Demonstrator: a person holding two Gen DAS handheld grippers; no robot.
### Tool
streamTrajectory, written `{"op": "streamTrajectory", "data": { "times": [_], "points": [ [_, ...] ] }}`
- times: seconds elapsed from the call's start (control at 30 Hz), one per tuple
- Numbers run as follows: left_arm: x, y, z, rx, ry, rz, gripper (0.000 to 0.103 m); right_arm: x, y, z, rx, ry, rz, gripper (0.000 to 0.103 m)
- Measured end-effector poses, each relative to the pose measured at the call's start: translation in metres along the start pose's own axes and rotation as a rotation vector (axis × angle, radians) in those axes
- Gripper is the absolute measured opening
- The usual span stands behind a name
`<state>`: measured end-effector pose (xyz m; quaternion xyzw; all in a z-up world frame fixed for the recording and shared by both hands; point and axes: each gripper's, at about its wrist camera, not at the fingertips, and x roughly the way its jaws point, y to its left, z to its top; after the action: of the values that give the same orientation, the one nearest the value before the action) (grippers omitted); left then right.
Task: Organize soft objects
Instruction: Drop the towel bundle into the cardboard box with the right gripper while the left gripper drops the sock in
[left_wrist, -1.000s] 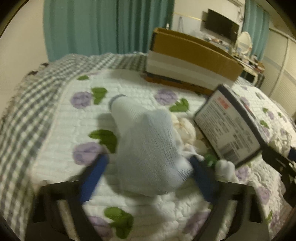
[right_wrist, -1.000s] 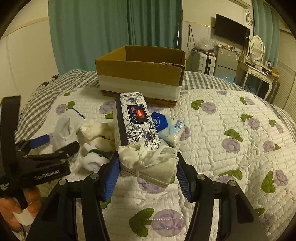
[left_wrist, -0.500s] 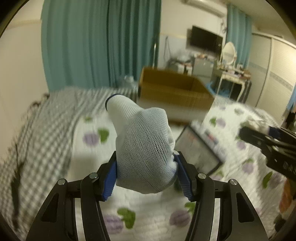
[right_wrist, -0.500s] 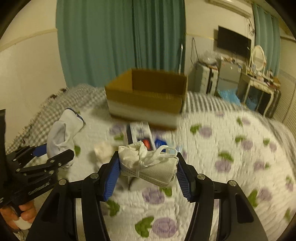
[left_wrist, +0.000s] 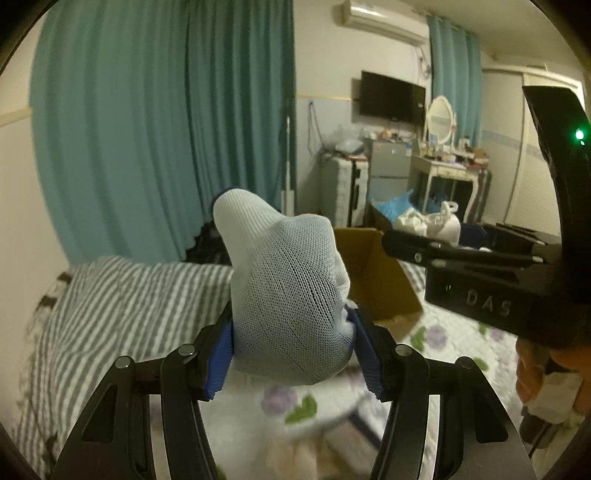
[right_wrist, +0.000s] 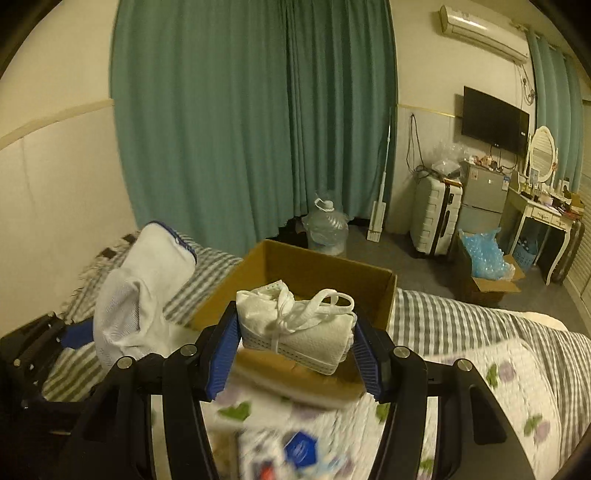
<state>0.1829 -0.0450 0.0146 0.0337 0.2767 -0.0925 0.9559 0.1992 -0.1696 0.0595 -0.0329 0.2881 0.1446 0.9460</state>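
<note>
My left gripper (left_wrist: 291, 354) is shut on a white knit glove (left_wrist: 291, 291) with a blue cuff, held up above the bed. The glove also shows in the right wrist view (right_wrist: 140, 295), at the left. My right gripper (right_wrist: 295, 354) is shut on a folded stack of white face masks (right_wrist: 299, 332) tied with their ear loops. The bundle hangs just before the open brown cardboard box (right_wrist: 317, 273), which stands on the bed; the box also shows behind the glove in the left wrist view (left_wrist: 373, 273). The right gripper's black body (left_wrist: 491, 273) crosses the right of the left wrist view.
The bed has a white quilt with purple flowers (right_wrist: 509, 406) and a grey checked blanket (left_wrist: 122, 295). Blurred packets lie on the quilt below (right_wrist: 299, 446). Teal curtains (right_wrist: 251, 122), a water jug (right_wrist: 325, 229), a suitcase (right_wrist: 436, 218) and a dressing table (right_wrist: 546, 214) stand beyond the bed.
Both grippers have risen and moved forward toward the box with their loads still held. The tissue box and other items on the quilt have dropped below view.
</note>
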Motion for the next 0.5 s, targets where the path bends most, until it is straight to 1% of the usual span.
{"op": "streamTrajectory", "data": {
  "times": [0.07, 0.1, 0.13, 0.2, 0.23, 0.27, 0.3, 0.4, 0.5],
  "points": [
    [0.029, -0.003, 0.007, 0.015, 0.009, 0.0, 0.059, 0.027, -0.014, 0.002, 0.017, 0.017, 0.006, 0.057],
    [0.039, -0.004, 0.008, 0.024, 0.013, -0.007, 0.062, 0.036, -0.019, 0.002, 0.025, 0.023, 0.008, 0.058],
    [0.054, -0.005, 0.008, 0.037, 0.008, -0.014, 0.063, 0.048, -0.025, 0.001, 0.036, 0.033, 0.007, 0.058],
    [0.07, -0.008, 0.008, 0.059, 0.005, -0.002, 0.065, 0.068, -0.035, -0.002, 0.041, 0.045, 0.008, 0.059],
    [0.083, -0.009, 0.007, 0.078, 0.007, 0.01, 0.066, 0.076, -0.039, -0.003, 0.037, 0.043, 0.006, 0.062],
    [0.091, -0.01, 0.007, 0.089, 0.011, 0.021, 0.068, 0.085, -0.043, -0.003, 0.032, 0.043, 0.008, 0.078],
    [0.099, -0.01, 0.008, 0.096, 0.019, 0.035, 0.069, 0.09, -0.048, -0.005, 0.038, 0.042, 0.005, 0.092],
    [0.112, -0.003, 0.01, 0.075, 0.039, 0.062, 0.069, 0.101, -0.062, -0.01, 0.073, 0.04, -0.001, 0.092],
    [0.108, 0.002, 0.015, 0.049, 0.036, 0.068, 0.069, 0.102, -0.075, -0.009, 0.09, 0.035, -0.024, 0.092]
  ]
}}
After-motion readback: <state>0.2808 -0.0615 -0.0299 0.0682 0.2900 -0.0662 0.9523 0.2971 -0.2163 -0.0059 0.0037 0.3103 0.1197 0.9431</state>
